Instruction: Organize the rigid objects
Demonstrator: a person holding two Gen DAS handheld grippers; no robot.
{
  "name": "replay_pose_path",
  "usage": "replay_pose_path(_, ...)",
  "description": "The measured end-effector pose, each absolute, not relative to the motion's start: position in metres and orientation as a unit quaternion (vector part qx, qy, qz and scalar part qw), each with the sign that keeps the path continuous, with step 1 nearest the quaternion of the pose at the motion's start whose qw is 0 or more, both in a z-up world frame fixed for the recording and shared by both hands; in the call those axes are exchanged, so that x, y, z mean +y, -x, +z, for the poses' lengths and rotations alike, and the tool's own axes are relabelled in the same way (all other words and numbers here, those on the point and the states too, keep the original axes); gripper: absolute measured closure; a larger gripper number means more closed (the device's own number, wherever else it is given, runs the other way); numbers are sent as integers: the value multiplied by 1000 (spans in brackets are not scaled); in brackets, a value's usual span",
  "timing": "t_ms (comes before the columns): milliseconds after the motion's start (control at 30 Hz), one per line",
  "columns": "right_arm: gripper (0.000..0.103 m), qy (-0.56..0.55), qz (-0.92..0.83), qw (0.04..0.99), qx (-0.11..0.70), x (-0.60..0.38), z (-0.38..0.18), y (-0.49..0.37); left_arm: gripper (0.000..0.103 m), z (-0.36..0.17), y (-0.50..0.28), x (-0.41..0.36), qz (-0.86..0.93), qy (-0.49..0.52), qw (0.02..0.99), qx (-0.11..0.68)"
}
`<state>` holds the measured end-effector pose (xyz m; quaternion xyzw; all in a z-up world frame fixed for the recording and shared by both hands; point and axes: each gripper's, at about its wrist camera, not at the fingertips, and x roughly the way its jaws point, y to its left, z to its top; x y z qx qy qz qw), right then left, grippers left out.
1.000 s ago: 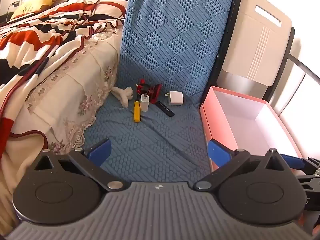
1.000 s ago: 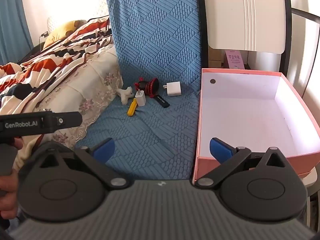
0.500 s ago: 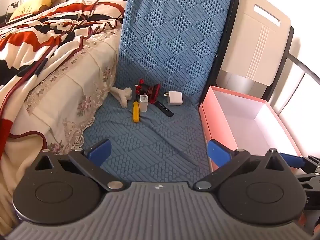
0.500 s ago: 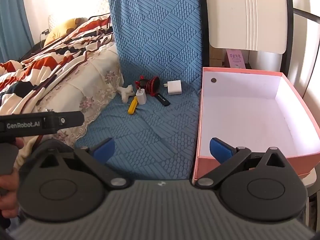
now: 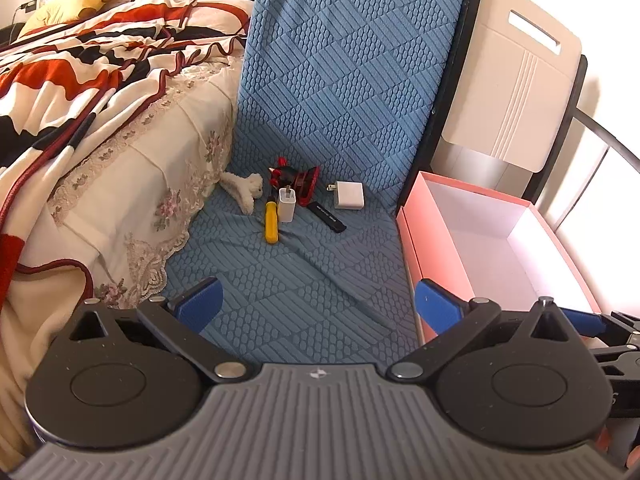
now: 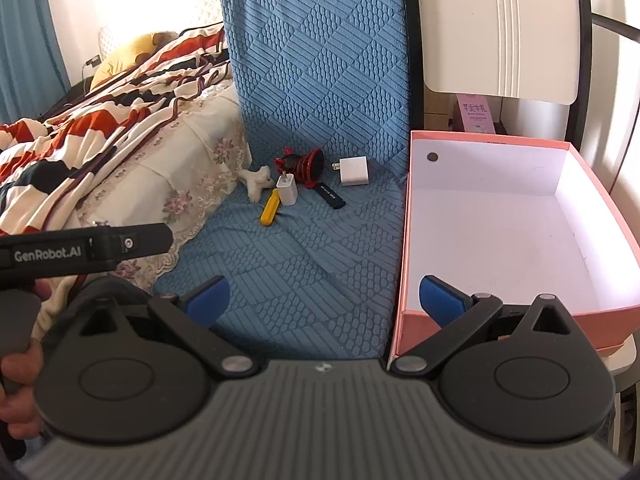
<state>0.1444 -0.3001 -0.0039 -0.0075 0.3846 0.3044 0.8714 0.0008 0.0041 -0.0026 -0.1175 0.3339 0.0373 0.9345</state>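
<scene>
- The pink box [image 6: 516, 216] fills the right half of the right wrist view, lid off; its white inside holds nothing, and a small dark round spot sits on its far wall.
- On the blue quilted cover [image 5: 304, 280], at mid-frame, lies a cluster: a yellow-handled screwdriver [image 5: 271, 222], a small white charger [image 5: 287, 210] touching it, a larger white charger [image 5: 349, 195], a black stick [image 5: 327, 217], a red-and-black item [image 5: 298, 182] and a white fuzzy toy [image 5: 243, 190].
- The cluster sits well apart from the box, with bare cover between.
- A bed with a striped blanket [image 5: 72, 72] takes the left of the frame.
- The left tool [image 5: 316, 300] and the right tool [image 6: 324, 298] are both spread wide, holding nothing, at the bottom of the frame.
- A hand [image 6: 18, 380] grips the left tool's handle at lower left.
</scene>
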Motion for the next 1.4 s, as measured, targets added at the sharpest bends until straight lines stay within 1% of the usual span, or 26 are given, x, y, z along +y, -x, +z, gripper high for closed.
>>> replay_pose_path(500,0,20,301,871,387,-299,14,-138,0,19,14,10,34,117,940,318)
replay_pose_path(667,0,-2,315,867,386,-303,14,-135,0,20,18,5,26,108,945,307)
replay_pose_path(1400,0,-11,308,867,392,-297,7,-131,0,17,22,18,14,123,945,302)
